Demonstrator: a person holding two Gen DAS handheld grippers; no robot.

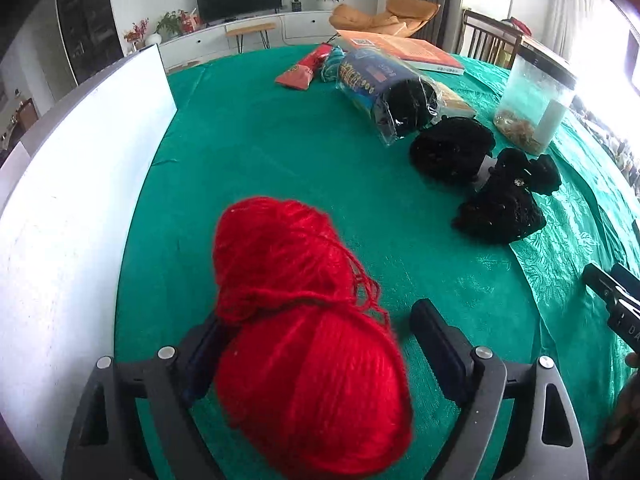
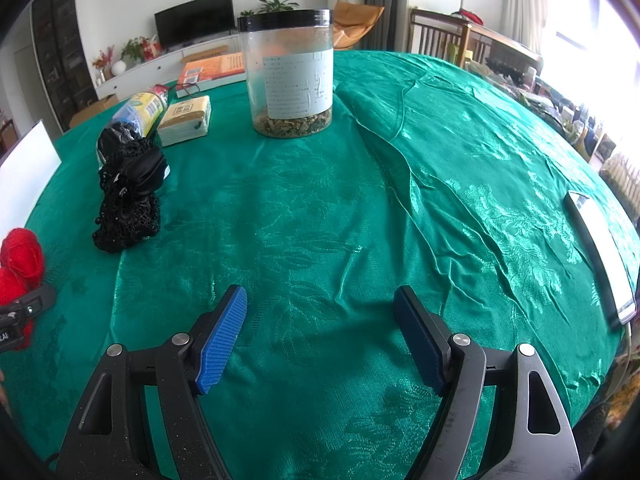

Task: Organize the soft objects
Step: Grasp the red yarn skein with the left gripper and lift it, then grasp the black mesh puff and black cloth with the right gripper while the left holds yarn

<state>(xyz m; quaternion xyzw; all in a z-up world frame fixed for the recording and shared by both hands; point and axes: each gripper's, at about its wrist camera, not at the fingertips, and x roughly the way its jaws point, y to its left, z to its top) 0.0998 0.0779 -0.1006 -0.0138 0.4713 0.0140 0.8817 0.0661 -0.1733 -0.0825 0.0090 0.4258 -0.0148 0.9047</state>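
Left gripper (image 1: 320, 344), jaws spread, with the red yarn (image 1: 304, 336) between them: the left pad touches the wool, the right pad stands clear. The yarn lies on the green tablecloth (image 1: 280, 152), near left. Right gripper (image 2: 320, 336) open and empty above bare cloth. Black netted bundles (image 1: 500, 208) lie farther right.
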